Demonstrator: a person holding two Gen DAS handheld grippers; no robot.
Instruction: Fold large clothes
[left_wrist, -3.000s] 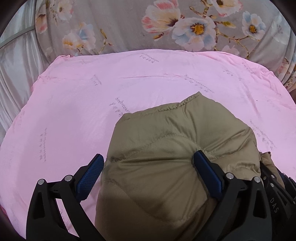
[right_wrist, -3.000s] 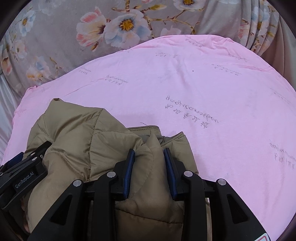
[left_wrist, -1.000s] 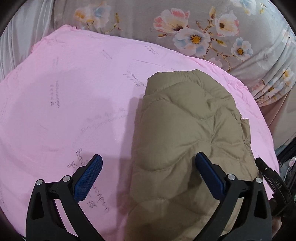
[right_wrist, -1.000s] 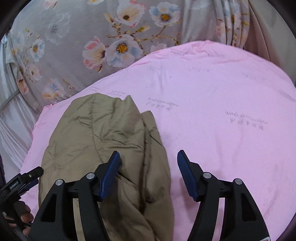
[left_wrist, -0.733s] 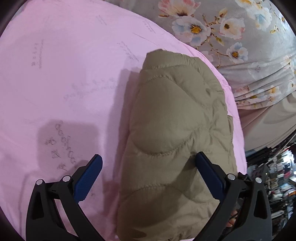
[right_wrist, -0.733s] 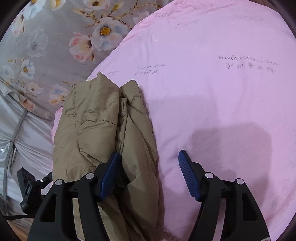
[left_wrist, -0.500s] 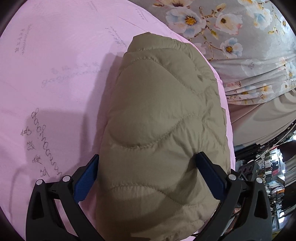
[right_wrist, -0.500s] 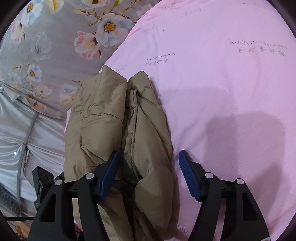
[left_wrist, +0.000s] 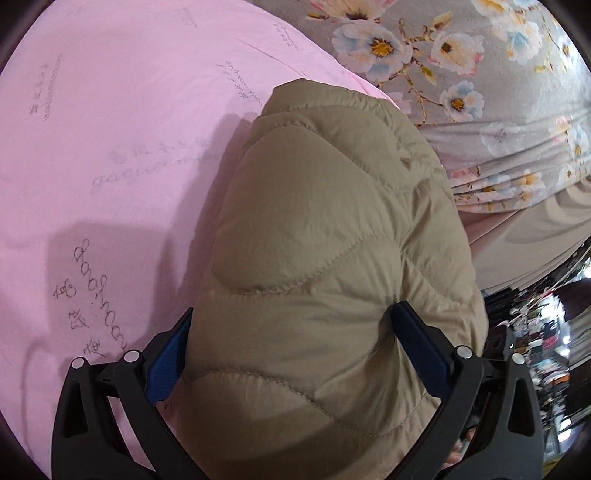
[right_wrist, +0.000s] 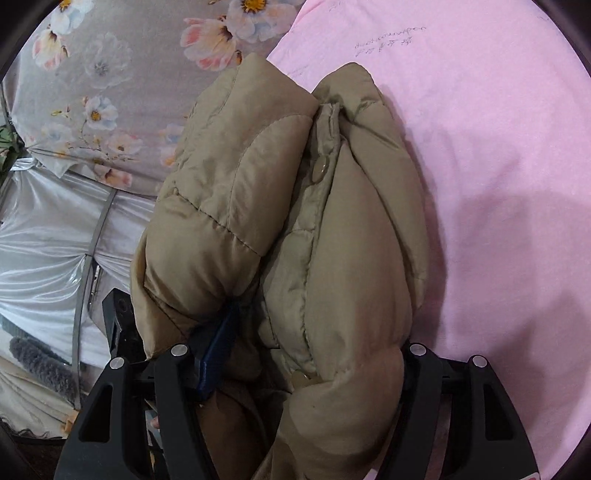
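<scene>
A folded olive quilted puffer jacket (left_wrist: 325, 236) lies on the pink sheet (left_wrist: 110, 147). My left gripper (left_wrist: 291, 336) is open wide, its blue pads straddling the near end of the bundle. In the right wrist view the jacket (right_wrist: 295, 206) shows its snap-button placket and two folded halves. My right gripper (right_wrist: 317, 347) is open, with the jacket bulging between its fingers; the right pad is hidden by fabric. The other gripper's black body (right_wrist: 118, 325) shows at the left behind the jacket.
A grey floral bedcover (left_wrist: 461, 55) hangs past the pink sheet's edge. Silver satin fabric (right_wrist: 44, 229) lies at the left of the right wrist view. Cluttered room items (left_wrist: 546, 350) show beyond the bed at the right.
The right gripper let go of the jacket and opened. Both grippers swung round and closed in on the folded bundle from opposite ends, so it now fills the space between their fingers.
</scene>
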